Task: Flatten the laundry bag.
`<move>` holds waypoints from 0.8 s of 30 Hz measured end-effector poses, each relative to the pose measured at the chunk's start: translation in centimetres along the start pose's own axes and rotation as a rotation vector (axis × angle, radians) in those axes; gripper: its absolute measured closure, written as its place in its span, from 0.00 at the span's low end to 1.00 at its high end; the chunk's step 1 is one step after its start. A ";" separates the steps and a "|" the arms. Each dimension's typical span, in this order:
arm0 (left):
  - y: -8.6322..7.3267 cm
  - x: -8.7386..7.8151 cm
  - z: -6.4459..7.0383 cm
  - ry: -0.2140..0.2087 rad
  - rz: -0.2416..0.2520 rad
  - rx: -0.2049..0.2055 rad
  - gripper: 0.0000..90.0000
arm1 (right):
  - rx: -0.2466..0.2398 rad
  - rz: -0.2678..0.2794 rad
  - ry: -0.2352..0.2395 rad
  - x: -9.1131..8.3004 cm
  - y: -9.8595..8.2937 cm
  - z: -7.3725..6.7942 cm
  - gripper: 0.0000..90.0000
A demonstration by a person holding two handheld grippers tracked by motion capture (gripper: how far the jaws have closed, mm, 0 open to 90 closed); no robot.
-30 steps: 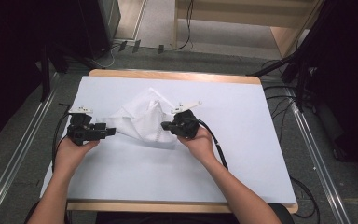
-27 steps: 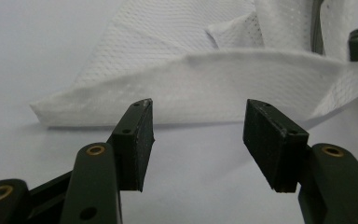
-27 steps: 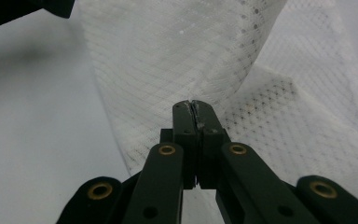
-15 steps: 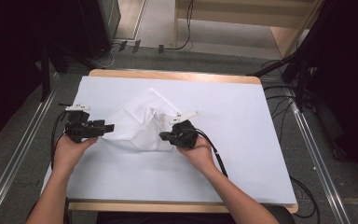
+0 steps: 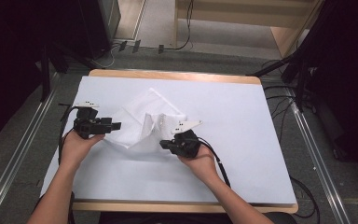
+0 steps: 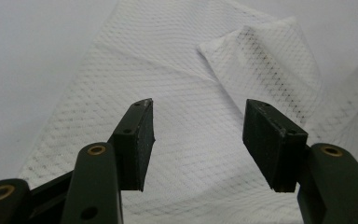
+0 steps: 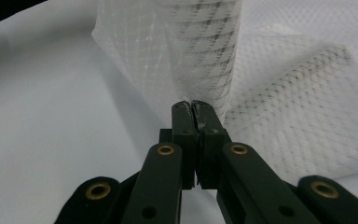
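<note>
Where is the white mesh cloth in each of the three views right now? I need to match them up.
High view: the white mesh cloth lies crumpled left of the table's centre, between the left gripper and the right gripper.
Left gripper view: the cloth spreads flat beyond the open jaws.
Right gripper view: the cloth rises from the shut jaws, pinched at its edge.
Shared landmark: the pale table cover, also at and.

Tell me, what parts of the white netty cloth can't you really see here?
- High view: the mesh cloth's weave is too small to see; the right gripper covers its near edge.
- Right gripper view: the pinched fold is cut off at the top.
- Left gripper view: the left gripper hides cloth behind its fingers.
</note>
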State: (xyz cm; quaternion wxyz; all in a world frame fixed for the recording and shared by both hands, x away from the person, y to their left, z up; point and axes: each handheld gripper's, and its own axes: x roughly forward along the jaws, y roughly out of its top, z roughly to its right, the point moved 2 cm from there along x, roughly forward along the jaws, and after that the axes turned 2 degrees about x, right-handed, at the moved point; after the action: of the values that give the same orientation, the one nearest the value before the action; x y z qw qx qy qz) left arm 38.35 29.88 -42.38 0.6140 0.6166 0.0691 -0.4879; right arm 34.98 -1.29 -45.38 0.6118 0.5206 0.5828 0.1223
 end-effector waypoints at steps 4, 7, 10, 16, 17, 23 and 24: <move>0.2 0.3 0.1 -0.005 -0.007 0.010 0.49 | -0.005 -0.002 0.001 -0.2 -0.2 -0.5 1.00; 0.3 0.6 0.2 -0.010 -0.010 0.013 0.49 | -0.004 -0.008 0.016 -0.2 -0.5 -0.9 1.00; 0.4 0.7 0.3 -0.012 -0.015 0.014 0.49 | 0.001 -0.018 0.032 -0.3 -0.8 -1.3 0.97; 0.4 0.8 0.2 -0.012 -0.016 0.012 0.48 | 0.004 -0.016 0.059 -1.2 -1.2 -1.8 0.86; 0.4 0.7 0.2 -0.012 -0.015 0.012 0.48 | 0.008 -0.014 0.062 -1.4 -1.2 -1.8 0.85; 0.3 0.7 0.0 -0.006 -0.016 0.015 0.48 | 0.003 0.006 0.033 -2.2 -1.0 -1.3 0.84; 0.3 0.7 0.0 -0.006 -0.016 0.014 0.48 | 0.006 0.008 0.033 -2.1 -0.9 -1.1 0.83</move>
State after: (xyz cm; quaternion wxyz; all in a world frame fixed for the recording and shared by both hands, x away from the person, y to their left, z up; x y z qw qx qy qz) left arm 38.94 29.42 -42.64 0.6057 0.6189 0.0686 -0.4953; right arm 33.00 -2.72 -44.60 0.5999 0.5227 0.5912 0.1315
